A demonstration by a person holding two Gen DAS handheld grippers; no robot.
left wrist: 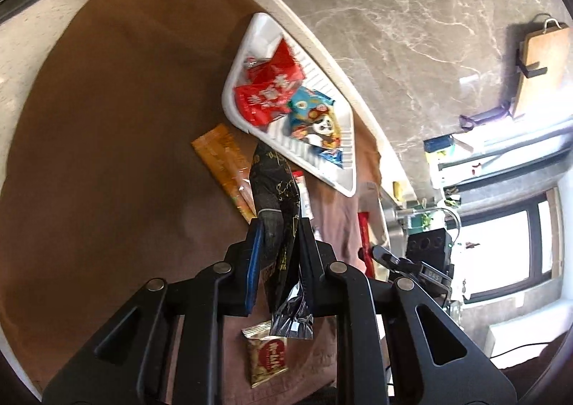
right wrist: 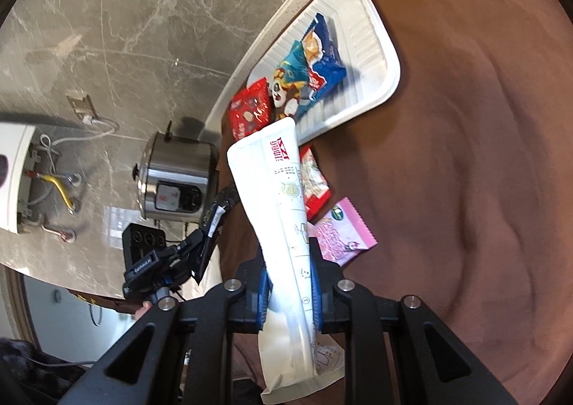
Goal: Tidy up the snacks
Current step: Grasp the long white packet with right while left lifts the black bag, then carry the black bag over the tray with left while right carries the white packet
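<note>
Both claws loaded, tray part-filled

Brown-clothed tabletop (left wrist: 107, 118) under grey marble wall; white tray (left wrist: 343, 140) at its far edge holds red and panda packs. Left claw (left wrist: 279, 226) clamped on black packet (left wrist: 275, 186), right claw (right wrist: 288, 247) clamped on long white packet (right wrist: 283, 190), likely tray-bound.

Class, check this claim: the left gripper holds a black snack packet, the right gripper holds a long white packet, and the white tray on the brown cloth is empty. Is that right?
One detail is wrong: the white tray is not empty. The left wrist view shows red packets and a panda packet in it. The rest stands: the left gripper holds the black snack packet, and the right gripper holds the long white packet.
</note>
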